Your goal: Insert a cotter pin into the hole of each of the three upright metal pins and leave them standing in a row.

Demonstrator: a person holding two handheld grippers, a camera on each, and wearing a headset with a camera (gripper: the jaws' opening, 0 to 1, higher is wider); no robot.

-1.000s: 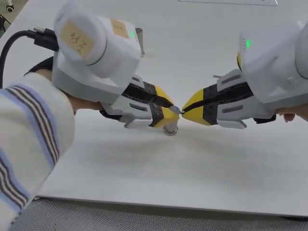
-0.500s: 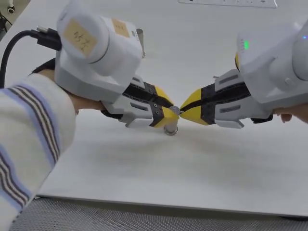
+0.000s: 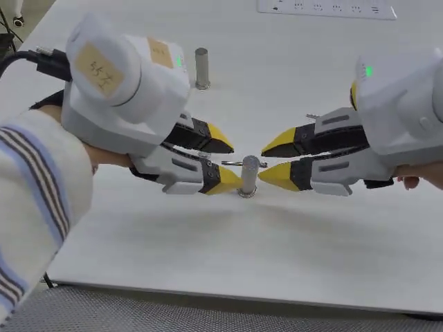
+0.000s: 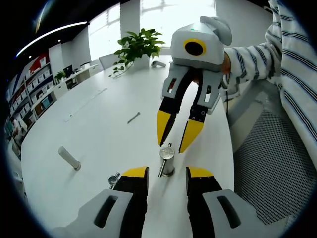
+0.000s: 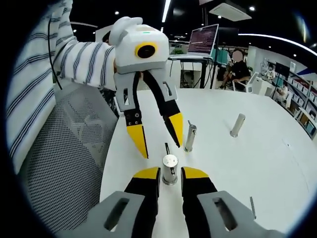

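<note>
Metal pin (image 3: 249, 173) is standing upright on the white table (image 3: 208, 256), right between the two grippers. A thin cotter pin (image 3: 227, 164) is sticking out sideways from near its top, pointing toward the left gripper (image 3: 237, 164); it looks seated in the hole. The left gripper's jaws are spread apart and gripping nothing, with the cotter pin lying in the gap between them. The right gripper (image 3: 261, 167) is facing it from the other side, jaws also released, tips just beside the metal pin, one above and one below. In both gripper views the metal pin is sitting just ahead of the gap between that view's own jaws.

A second pin (image 3: 201, 68) is standing farther back. A third pin (image 5: 189, 136) is standing near the metal pin. A loose cotter pin (image 4: 132, 117) is lying on the table. Striped sleeve (image 3: 34, 180) is covering the arm behind the left gripper. A power strip (image 3: 325, 8) is lying at the far edge.
</note>
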